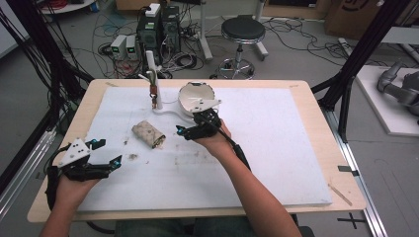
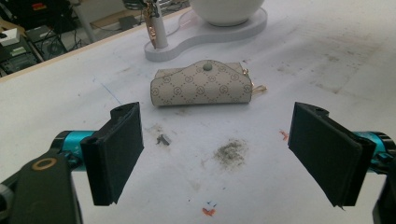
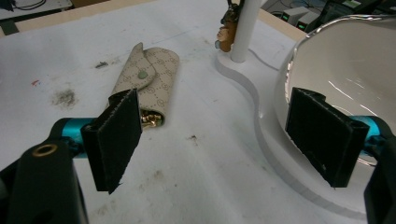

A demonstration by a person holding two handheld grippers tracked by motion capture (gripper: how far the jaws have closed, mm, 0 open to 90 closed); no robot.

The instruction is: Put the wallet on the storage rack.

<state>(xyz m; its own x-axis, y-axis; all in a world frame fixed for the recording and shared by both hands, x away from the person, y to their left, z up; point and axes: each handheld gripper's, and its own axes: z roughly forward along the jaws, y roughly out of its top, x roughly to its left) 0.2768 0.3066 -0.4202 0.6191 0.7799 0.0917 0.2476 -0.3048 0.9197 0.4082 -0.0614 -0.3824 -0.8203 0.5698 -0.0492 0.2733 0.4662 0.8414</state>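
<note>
A beige patterned key pouch (image 1: 148,134) lies snapped shut on the white mat (image 1: 276,148), a gold clasp at one end. The same pouch (image 2: 201,83) rests a short way ahead of my left gripper (image 2: 229,154), whose jaws stand wide apart with nothing between them. In the high view my left gripper (image 1: 106,153) is at the mat's left edge. My right gripper (image 1: 184,131) hovers open just right of the pouch (image 3: 150,79), next to the white bowl (image 3: 355,60) on its white stand. The right gripper (image 3: 219,140) holds nothing.
The white stand's base (image 1: 170,111) carries a thin upright post (image 1: 152,69) with a small brown charm hanging from it. Dirt smudges (image 2: 229,153) mark the mat. Behind the table are a stool (image 1: 242,32), computer boxes and cables on the floor.
</note>
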